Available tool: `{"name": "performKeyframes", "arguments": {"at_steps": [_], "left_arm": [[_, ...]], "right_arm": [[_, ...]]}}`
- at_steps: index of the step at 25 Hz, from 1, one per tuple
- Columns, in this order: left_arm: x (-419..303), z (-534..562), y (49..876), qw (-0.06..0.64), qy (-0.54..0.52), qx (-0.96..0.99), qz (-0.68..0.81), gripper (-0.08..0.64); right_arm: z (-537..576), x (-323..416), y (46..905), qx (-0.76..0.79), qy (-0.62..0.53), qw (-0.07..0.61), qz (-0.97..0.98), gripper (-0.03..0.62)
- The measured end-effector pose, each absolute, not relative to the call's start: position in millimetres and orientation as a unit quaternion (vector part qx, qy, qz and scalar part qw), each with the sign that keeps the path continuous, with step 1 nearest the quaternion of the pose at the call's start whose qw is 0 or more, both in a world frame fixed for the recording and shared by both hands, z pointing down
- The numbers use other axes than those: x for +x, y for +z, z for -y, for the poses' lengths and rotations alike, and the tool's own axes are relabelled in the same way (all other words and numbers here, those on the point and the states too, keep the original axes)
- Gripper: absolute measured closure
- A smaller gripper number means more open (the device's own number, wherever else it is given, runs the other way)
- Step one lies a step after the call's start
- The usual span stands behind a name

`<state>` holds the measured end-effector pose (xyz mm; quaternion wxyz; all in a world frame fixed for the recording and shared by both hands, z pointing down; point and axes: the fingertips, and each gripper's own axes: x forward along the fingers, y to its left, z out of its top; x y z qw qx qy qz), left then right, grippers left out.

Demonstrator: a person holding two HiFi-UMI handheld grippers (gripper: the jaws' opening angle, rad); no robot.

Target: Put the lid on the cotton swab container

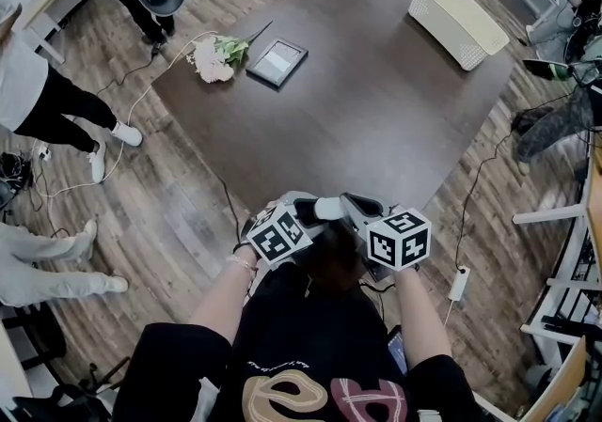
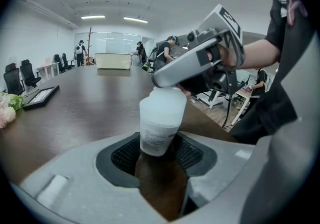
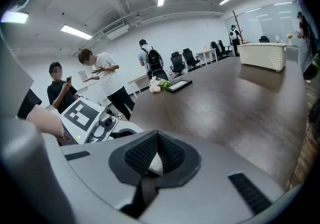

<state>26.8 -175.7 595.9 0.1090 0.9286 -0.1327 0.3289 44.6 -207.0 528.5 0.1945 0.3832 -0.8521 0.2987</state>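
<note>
While the left hand-held gripper [image 2: 157, 149] clamps the lower part of the cotton swab container [image 2: 161, 118] between its ribbed pads, the container is held in the air at the near edge of the tabletop [image 2: 85, 103], close to the person's body. Its long axis runs nearly upright, with the top leaning a little to the right and away from the left gripper's camera.

The right hand-held gripper [image 3: 155, 154] has its jaws drawn almost together on a thin white piece. This is most likely the lid [image 3: 156, 164], though only a sliver shows between the pads. From the left gripper view, the right gripper reaches in from the upper right and its tip sits directly on top of the container. Whether the lid is already seated there cannot be made out.

The coming move turns on that stacking. The lid-bearing right gripper is above and the container's mouth is straight below, so the press should run down along the container's own axis while the left gripper braces it.
</note>
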Motion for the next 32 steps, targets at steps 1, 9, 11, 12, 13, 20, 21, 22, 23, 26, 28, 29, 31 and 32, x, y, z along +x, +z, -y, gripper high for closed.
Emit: {"name": "performKeyframes", "arguments": {"at_steps": [1,9,11,12,13,20,21,22,23,26,28,29,31,32], "left_arm": [[26.7,175.6,596.4,0.109,0.329,0.929,0.134,0.347],[27.9,176.6,594.4,0.105,0.325,0.930,0.135,0.347],[28.3,176.8,595.1,0.105,0.326,0.930,0.133,0.347],[27.8,177.1,596.3,0.105,0.327,0.930,0.132,0.347],[27.0,176.7,597.5,0.107,0.329,0.929,0.131,0.347],[20.3,174.8,593.6,0.125,0.306,0.930,0.161,0.345],[18.2,175.1,589.2,0.133,0.292,0.931,0.171,0.345],[15.4,175.0,583.6,0.141,0.279,0.933,0.179,0.345],[11.7,174.3,577.6,0.149,0.266,0.934,0.186,0.345],[-3.3,173.6,561.1,0.176,0.227,0.934,0.213,0.347],[-16.8,178.2,547.0,0.192,0.191,0.931,0.245,0.354],[-23.5,181.1,538.2,0.200,0.169,0.929,0.260,0.382],[-30.8,186.9,517.7,0.211,0.125,0.927,0.285,0.481],[-30.5,189.2,507.8,0.210,0.107,0.926,0.294,0.511]], "right_arm": [[205.5,43.8,528.7,0.383,0.298,0.191,0.853,0.586],[203.4,46.1,526.6,0.430,0.270,0.147,0.849,0.586],[203.7,46.9,526.0,0.445,0.259,0.143,0.845,0.588],[204.2,46.6,526.0,0.451,0.252,0.143,0.844,0.588],[204.1,45.9,526.2,0.455,0.245,0.141,0.844,0.588],[203.9,45.0,527.9,0.456,0.247,0.141,0.843,0.588],[204.1,45.2,528.0,0.458,0.248,0.140,0.842,0.588],[204.2,45.6,527.8,0.459,0.249,0.136,0.841,0.588],[204.1,46.0,527.7,0.461,0.251,0.131,0.841,0.588],[203.3,47.4,527.9,0.465,0.252,0.126,0.839,0.588],[203.6,46.6,528.1,0.465,0.248,0.132,0.839,0.588],[203.6,45.4,528.2,0.465,0.249,0.132,0.840,0.588],[203.2,44.0,528.0,0.466,0.248,0.131,0.839,0.588],[203.1,44.0,528.1,0.468,0.247,0.132,0.839,0.588]]}}
